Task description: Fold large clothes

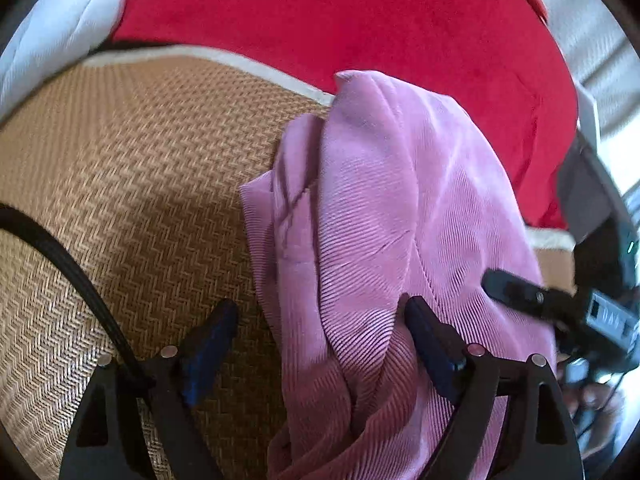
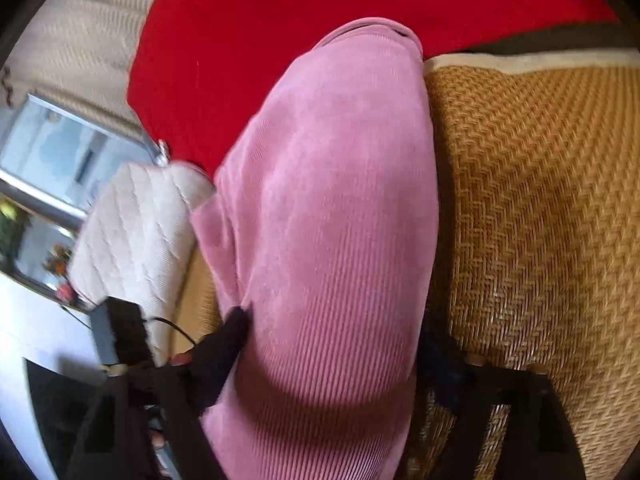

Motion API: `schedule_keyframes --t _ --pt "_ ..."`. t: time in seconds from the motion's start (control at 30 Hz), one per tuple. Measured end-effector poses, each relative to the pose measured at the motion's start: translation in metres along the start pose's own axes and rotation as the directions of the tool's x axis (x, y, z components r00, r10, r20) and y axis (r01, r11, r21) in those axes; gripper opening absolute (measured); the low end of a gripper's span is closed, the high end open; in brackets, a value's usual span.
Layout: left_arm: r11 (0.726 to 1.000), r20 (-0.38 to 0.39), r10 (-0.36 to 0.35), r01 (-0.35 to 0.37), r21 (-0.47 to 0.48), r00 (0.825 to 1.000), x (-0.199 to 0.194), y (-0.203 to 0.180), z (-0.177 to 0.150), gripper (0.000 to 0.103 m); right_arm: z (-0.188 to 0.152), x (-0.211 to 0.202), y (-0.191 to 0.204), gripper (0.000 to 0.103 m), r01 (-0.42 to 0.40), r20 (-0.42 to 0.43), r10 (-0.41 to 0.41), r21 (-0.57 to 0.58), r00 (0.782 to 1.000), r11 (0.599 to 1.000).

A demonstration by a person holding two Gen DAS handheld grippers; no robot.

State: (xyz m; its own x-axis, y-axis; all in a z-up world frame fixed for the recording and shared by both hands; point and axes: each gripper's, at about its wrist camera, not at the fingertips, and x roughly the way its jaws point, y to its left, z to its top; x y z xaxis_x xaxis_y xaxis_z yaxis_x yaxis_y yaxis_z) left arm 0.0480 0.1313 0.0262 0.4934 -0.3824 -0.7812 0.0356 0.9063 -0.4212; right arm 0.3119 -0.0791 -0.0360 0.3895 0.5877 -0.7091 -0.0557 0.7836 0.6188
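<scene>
left wrist view shows the pink corduroy garment (image 1: 372,216) lying in a long bunched strip on the woven rattan mat (image 1: 132,184), its far end reaching the mat's pale-bound far edge and lapping onto the red blanket (image 1: 360,20) beyond. it is a soft, limp cloth with fine ribs, thick enough to hold rounded rolls instead of sharp creases, and probably light for its size. it should not slip much, since the ribbed pile offers some grip, but a hold on one layer alone would likely let the others sag away. the sounder places to take it look like the stitched seam line near the near end, or a hem or corner where the layers end.

the left gripper (image 1: 316,340) stands wide, its right finger against a fold of the cloth and its left finger over bare mat, so the pads do not press from both sides. the right gripper (image 1: 516,292) shows at that view's right edge, beside the garment's far flank.

right wrist view has the garment (image 2: 332,216) running up the middle, smooth and domed, with the mat (image 2: 540,200) to one side and a white quilted cushion (image 2: 136,232) to the other. the right gripper (image 2: 336,344) straddles the near end of the cloth with its jaws well apart; blur hides whether the pads bear on it.
</scene>
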Motion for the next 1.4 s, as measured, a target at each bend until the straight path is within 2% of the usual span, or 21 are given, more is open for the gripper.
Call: schedule_keyframes --t 0.03,0.07,0.1,0.17,0.27,0.4,0.6,0.77,0.87,0.9,0.93,0.97,1.03,1.07,1.1,1.13,1.2,1.27,1.4 --pt "0.999 -0.008 -0.033 0.033 -0.002 0.999 0.002 -0.001 -0.001 0.068 0.002 0.000 0.001 0.058 0.012 -0.005 -0.012 -0.003 1.000 1.000" --pt "0.997 -0.014 -0.071 0.070 -0.027 0.997 0.002 -0.001 0.000 0.061 0.002 0.000 0.003 0.054 0.020 -0.008 -0.020 -0.013 1.000 1.000" --pt "0.996 -0.017 -0.086 0.085 -0.034 0.996 0.002 -0.002 0.001 0.057 0.003 -0.001 0.006 0.052 0.029 -0.010 -0.029 -0.033 1.000 0.999" --pt "0.997 0.004 -0.073 0.073 0.004 0.997 -0.006 -0.011 0.001 0.046 0.003 -0.006 0.015 0.045 0.031 -0.009 -0.031 -0.066 0.999 0.997" --pt "0.997 0.037 -0.072 0.070 0.046 0.997 -0.020 -0.024 0.003 0.036 0.003 -0.017 0.030 0.043 0.029 0.010 -0.028 -0.122 1.000 0.992" --pt "0.990 0.073 -0.137 0.133 0.055 0.988 -0.036 -0.049 0.007 0.035 0.004 -0.050 0.044 0.042 0.014 0.063 -0.003 -0.180 0.998 0.984" --pt "0.976 0.134 -0.182 0.162 0.147 0.974 -0.059 -0.123 0.020 0.035 0.019 -0.129 0.035 0.041 0.000 0.147 0.032 -0.212 0.989 0.977" --pt "0.971 0.097 -0.174 0.154 0.184 0.980 -0.031 -0.169 0.028 0.035 0.032 -0.162 0.000 0.042 -0.008 0.171 0.040 -0.184 0.985 0.983" --pt "0.978 0.033 -0.127 0.120 0.174 0.991 0.000 -0.173 0.028 0.036 0.037 -0.153 -0.038 0.042 -0.040 0.147 0.059 -0.132 0.987 0.990" --pt "0.981 -0.015 -0.106 0.107 0.160 0.994 0.017 -0.171 0.024 0.036 0.037 -0.141 -0.056 0.042 -0.047 0.123 0.058 -0.095 0.991 0.994" --pt "0.983 -0.061 -0.083 0.092 0.157 0.995 0.026 -0.173 0.016 0.038 0.038 -0.135 -0.071 0.042 -0.045 0.107 0.052 -0.065 0.993 0.997" --pt "0.985 -0.090 -0.053 0.066 0.156 0.995 0.043 -0.170 0.010 0.043 0.034 -0.120 -0.089 0.043 -0.030 0.076 0.033 -0.032 0.997 0.999" --pt "0.983 -0.079 -0.076 0.088 0.162 0.994 0.052 -0.167 0.005 0.048 0.027 -0.094 -0.118 0.044 0.020 0.024 -0.020 0.015 1.000 1.000" --pt "0.981 -0.074 -0.075 0.087 0.171 0.994 0.052 -0.168 0.005 0.048 0.023 -0.092 -0.131 0.047 -0.004 0.049 0.002 0.044 0.999 0.999" --pt "0.980 -0.072 -0.070 0.082 0.183 0.995 0.051 -0.170 0.005 0.048 0.022 -0.093 -0.137 0.047 -0.045 0.066 0.040 0.067 0.997 0.997" --pt "0.977 -0.073 -0.059 0.072 0.199 0.996 0.052 -0.172 0.005 0.049 0.022 -0.094 -0.138 0.048 -0.050 0.073 0.045 0.063 0.996 0.997" --pt "0.978 -0.075 -0.060 0.074 0.196 0.995 0.054 -0.175 0.010 0.052 0.023 -0.094 -0.130 0.050 -0.004 0.072 0.002 0.023 0.997 1.000" --pt "0.982 -0.086 -0.070 0.083 0.169 0.994 0.057 -0.175 0.020 0.055 0.023 -0.100 -0.138 0.054 -0.005 0.074 0.002 0.036 0.997 0.999" --pt "0.980 -0.069 -0.091 0.101 0.170 0.993 0.034 -0.165 0.019 0.054 0.024 -0.107 -0.125 0.062 0.044 0.110 -0.046 0.019 0.993 0.999"
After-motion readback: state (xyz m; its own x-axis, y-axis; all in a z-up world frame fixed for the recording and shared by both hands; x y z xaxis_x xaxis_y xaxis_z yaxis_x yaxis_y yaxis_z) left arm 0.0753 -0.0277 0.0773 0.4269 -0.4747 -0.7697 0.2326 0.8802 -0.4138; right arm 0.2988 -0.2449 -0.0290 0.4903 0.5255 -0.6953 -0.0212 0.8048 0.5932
